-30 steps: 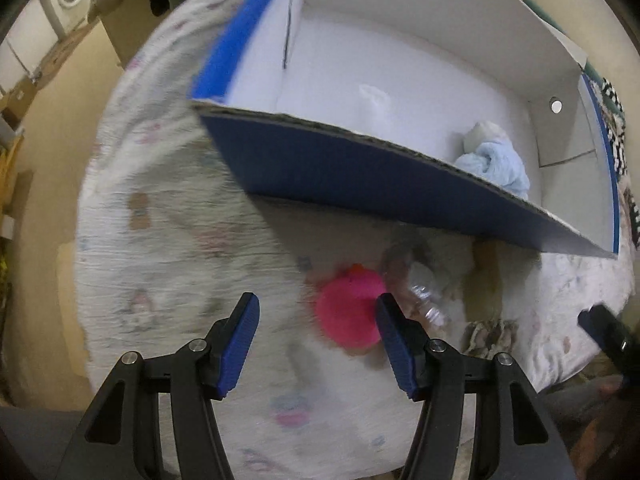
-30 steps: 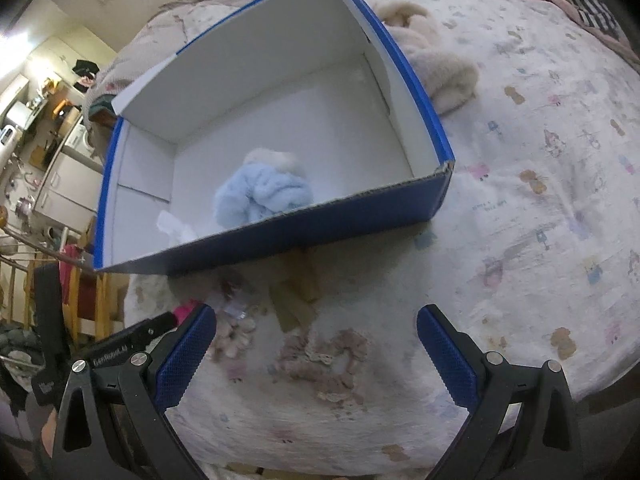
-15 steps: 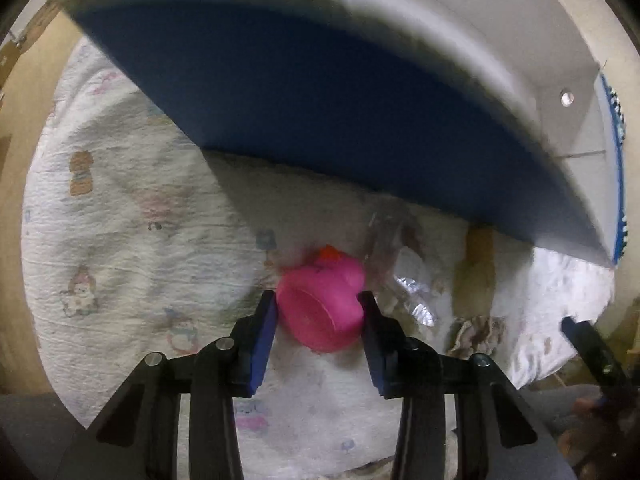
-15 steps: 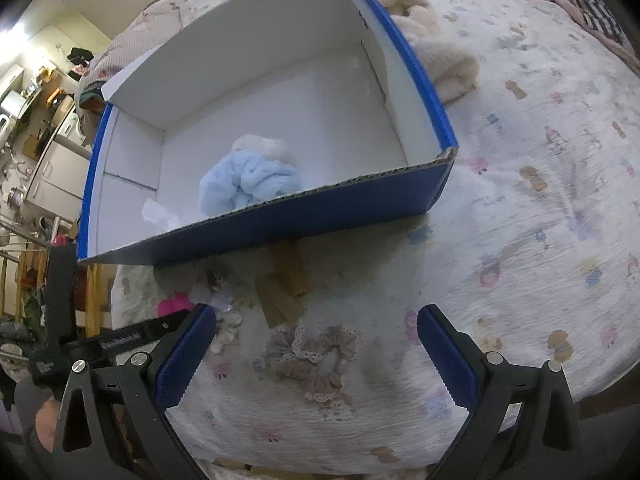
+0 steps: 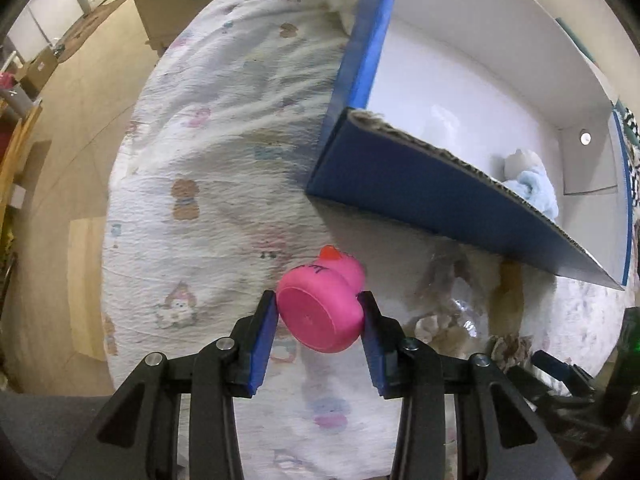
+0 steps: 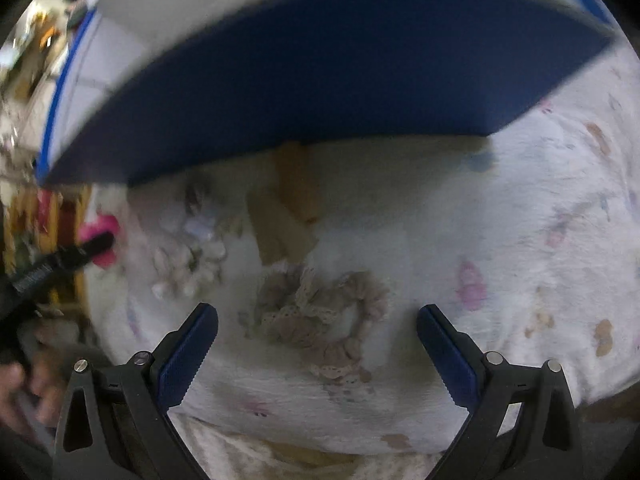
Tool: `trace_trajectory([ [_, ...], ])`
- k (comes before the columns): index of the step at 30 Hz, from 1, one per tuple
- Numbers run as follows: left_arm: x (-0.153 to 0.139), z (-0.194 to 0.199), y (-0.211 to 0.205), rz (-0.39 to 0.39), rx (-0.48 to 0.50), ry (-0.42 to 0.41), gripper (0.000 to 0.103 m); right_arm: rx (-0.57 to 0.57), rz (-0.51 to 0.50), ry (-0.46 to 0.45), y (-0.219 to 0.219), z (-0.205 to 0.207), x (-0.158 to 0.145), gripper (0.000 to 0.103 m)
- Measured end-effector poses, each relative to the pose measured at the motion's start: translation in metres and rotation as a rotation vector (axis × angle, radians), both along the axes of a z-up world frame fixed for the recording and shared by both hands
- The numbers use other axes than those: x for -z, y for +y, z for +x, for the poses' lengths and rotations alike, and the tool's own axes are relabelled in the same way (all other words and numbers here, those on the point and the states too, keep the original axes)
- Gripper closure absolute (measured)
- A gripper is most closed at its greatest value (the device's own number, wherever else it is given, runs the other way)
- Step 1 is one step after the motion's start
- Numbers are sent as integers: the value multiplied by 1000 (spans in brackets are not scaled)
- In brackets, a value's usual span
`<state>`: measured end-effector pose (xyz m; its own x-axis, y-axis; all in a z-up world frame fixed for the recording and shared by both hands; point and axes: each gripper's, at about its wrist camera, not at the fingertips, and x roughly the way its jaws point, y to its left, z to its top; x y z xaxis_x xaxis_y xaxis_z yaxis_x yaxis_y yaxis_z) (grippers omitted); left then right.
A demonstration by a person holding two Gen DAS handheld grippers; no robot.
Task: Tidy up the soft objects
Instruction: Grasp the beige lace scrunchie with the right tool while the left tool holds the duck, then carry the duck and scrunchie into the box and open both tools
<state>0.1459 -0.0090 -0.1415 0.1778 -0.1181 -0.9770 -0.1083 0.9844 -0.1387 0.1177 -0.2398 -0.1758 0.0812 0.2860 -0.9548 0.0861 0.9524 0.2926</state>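
My left gripper [image 5: 318, 304] is shut on a pink rubber duck [image 5: 322, 308] and holds it above the printed bedspread [image 5: 208, 168], in front of the blue cardboard box [image 5: 420, 196]. A light blue fluffy cloth [image 5: 534, 188] lies inside the box. My right gripper [image 6: 318, 322] is open and hovers low over a beige lace scrunchie [image 6: 324, 320]. A bag of small shells [image 6: 188, 256] and tan blocks [image 6: 288, 208] lie beyond it. The duck [image 6: 98, 232] and the left gripper's finger [image 6: 60, 260] show at the left of the right wrist view.
The box's blue front wall [image 6: 320, 72] fills the top of the right wrist view. A cream fluffy item [image 5: 340, 4] lies behind the box corner. The bed edge drops to a wooden floor [image 5: 68, 92] on the left. A clear plastic wrapper [image 5: 452, 308] lies beside the duck.
My left gripper closed on the pink duck and lifted it off the bedspread. My right gripper moved down and forward toward the scrunchie, still open.
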Motion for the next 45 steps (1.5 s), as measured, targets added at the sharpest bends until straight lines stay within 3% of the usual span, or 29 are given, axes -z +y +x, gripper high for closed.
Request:
trace_trajectory([
  [6,-6,5,1,42,20,-23,66,-123,-99,10,27,-1,17,0],
  [7,-6,5,1,43,23,-24,66,-139,-105,-1,30,-1,16,7],
  [8,-6,5,0,41,25,-20,66,-150,-112,-13,32,-2,14,28],
  [9,-5,5,-1,38,25,-15,66,-154,-126,-24,34,-2,11,36],
  [11,-4,5,-4,34,27,-10,66,-148,-109,-35,31,-3,8,66],
  [14,-4,2,-11,42,29,-12,66,-149,-59,-44,31,-7,1,84],
  [25,-7,-14,13,86,-5,-28,66,-211,118,-94,46,-26,-35,87],
  [29,-15,-29,17,138,-29,-76,66,-234,164,-150,42,-30,-53,87],
  [37,-59,-39,26,224,-82,-253,66,-213,231,-388,33,-31,-108,87],
  [45,-113,-37,-4,222,-25,-387,66,-157,221,-571,17,-25,-145,87],
])
